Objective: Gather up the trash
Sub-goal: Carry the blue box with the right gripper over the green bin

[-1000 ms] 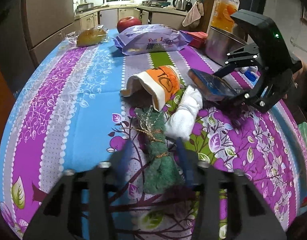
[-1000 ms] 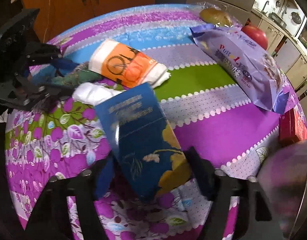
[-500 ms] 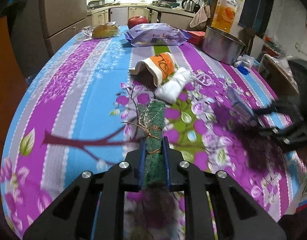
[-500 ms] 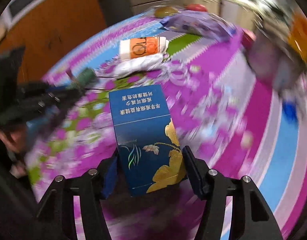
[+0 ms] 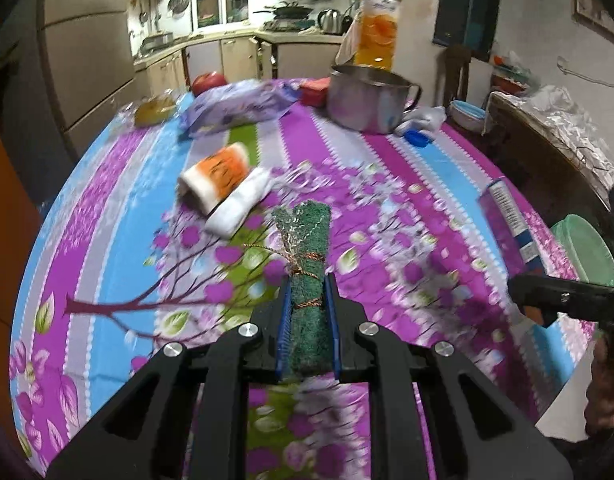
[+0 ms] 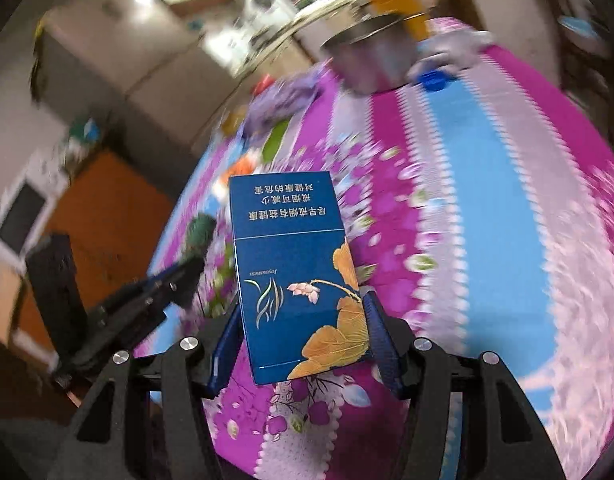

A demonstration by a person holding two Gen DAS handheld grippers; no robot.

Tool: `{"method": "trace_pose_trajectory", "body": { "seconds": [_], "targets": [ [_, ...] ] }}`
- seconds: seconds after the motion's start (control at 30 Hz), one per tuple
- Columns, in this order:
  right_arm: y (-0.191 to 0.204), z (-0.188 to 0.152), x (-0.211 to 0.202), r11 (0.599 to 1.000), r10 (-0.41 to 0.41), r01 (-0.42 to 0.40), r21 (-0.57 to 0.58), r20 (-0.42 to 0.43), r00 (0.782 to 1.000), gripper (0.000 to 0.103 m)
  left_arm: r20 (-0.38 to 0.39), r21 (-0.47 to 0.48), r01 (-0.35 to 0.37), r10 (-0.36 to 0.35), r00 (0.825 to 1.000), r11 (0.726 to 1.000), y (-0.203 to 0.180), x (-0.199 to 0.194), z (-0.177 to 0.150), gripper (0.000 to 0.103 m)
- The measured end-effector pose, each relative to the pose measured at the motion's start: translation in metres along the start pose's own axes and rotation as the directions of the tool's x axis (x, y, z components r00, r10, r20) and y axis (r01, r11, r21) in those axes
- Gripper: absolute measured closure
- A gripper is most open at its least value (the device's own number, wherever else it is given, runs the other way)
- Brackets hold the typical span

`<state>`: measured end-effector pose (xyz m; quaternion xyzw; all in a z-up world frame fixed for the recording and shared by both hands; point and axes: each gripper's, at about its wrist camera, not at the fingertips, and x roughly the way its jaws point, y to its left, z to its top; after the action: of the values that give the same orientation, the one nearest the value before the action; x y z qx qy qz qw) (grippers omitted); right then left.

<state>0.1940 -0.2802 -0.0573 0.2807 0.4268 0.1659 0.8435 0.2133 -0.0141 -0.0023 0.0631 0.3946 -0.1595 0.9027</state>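
**Both grippers loaded, carry-off step**

Left wrist view: left gripper (image 5: 307, 320) is clenched on the green scouring pad (image 5: 305, 276), a rolled bundle tied with thin wire, held clear above the tablecloth (image 5: 107, 248). Beyond the pad on the cloth: an orange-and-white cup (image 5: 217, 174) touching a white wad (image 5: 241, 202). Far from the pad: steel pot (image 5: 367, 102), purple bag (image 5: 237, 104). To the pad's right, the right gripper carries the blue carton edge-on. Green bowl (image 5: 585, 248) sits off the table edge there.

Right wrist view: right gripper (image 6: 303, 340) grasps the blue carton (image 6: 295, 272) by its sides, above the cloth. Heavy motion blur.

Judgement: transport in hand. Next move needs a bin; none visible. Cup and wad are left to pick.
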Motion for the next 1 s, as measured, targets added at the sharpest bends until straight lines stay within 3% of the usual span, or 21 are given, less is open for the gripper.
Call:
{"method": "trace_pose_trajectory", "body": {
  "seconds": [0.3,0.5,0.7,1.0],
  "targets": [
    [-0.024,-0.014,-0.059,0.996,-0.065,0.058,0.071,0.101,0.993,0.045,0.041,0.054,-0.011,0.009,0.999,0.998,-0.044,-0.002,0.030,0.089],
    [-0.030,-0.017,-0.070,0.995,-0.050,0.037,0.094,0.136,0.989,0.045,0.055,0.100,-0.054,0.049,0.997,0.994,-0.073,0.000,0.036,0.089],
    [-0.036,-0.022,-0.082,0.992,-0.039,0.018,0.121,0.174,0.984,0.045,0.050,0.125,-0.044,0.038,0.998,0.991,-0.094,0.000,0.035,0.089],
    [-0.040,-0.034,-0.107,0.990,-0.093,0.065,0.128,0.233,0.968,0.045,0.045,0.170,-0.035,0.028,0.999,0.985,-0.123,0.000,0.036,0.089]
  ]
}}
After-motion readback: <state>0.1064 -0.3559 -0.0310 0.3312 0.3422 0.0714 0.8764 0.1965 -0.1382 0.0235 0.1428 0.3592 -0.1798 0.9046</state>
